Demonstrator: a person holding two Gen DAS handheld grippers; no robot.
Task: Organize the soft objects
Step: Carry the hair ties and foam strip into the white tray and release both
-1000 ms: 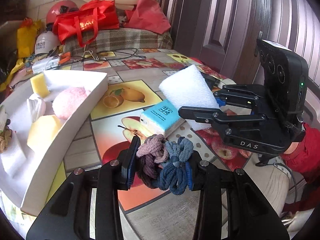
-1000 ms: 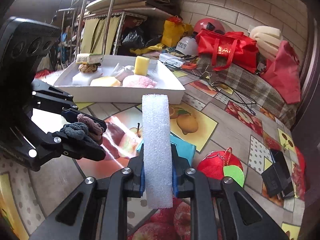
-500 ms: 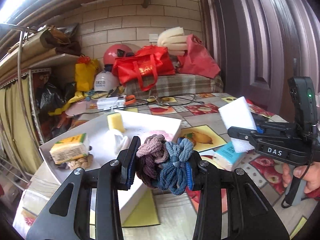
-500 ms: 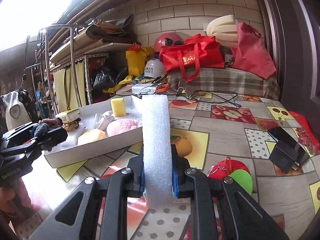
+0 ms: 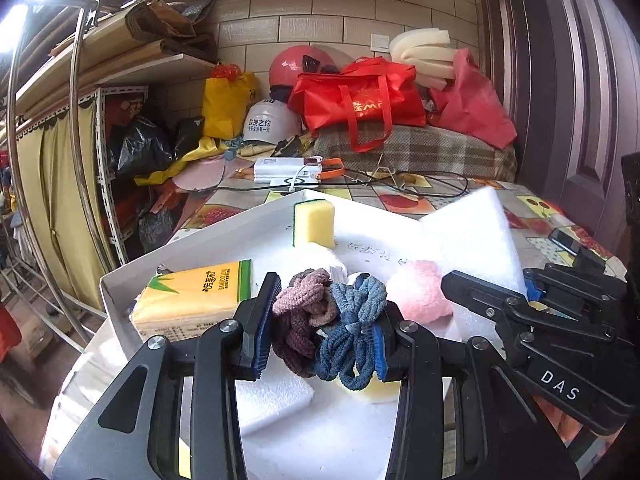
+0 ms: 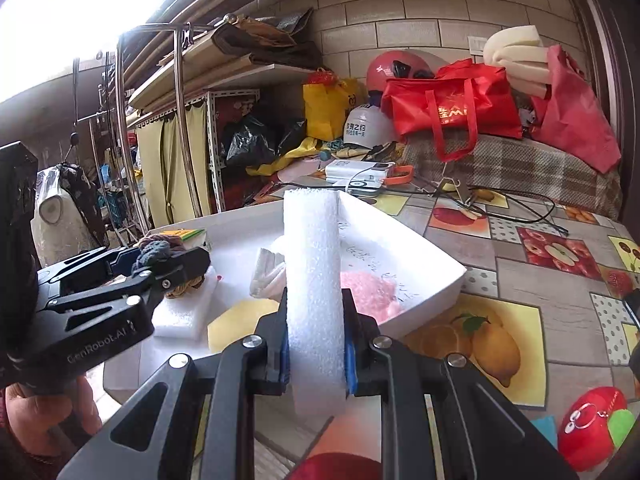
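Note:
My left gripper (image 5: pixel 320 320) is shut on a bundle of brown and blue hair ties (image 5: pixel 328 320) and holds it above the white tray (image 5: pixel 224 236). My right gripper (image 6: pixel 316 344) is shut on a white foam block (image 6: pixel 314 280), upright above the tray's near edge (image 6: pixel 440 292). The foam block also shows at the right of the left wrist view (image 5: pixel 472 240). The tray holds a yellow sponge (image 5: pixel 314 222), a pink puff (image 5: pixel 420 290), a yellow tissue pack (image 5: pixel 196 300), a white foam pad (image 5: pixel 272 396) and a yellow wedge (image 6: pixel 236 322).
The table has a fruit-pattern cloth (image 6: pixel 540 280). A red apple-shaped toy (image 6: pixel 592 428) lies at its near right. Cables, a white power bank (image 6: pixel 356 172), helmets and red bags (image 6: pixel 452 108) crowd the back. Metal shelving (image 5: pixel 80 160) stands on the left.
Both grippers have moved left from over the table to above the tray, each still holding its load. The blue tissue pack is out of view.

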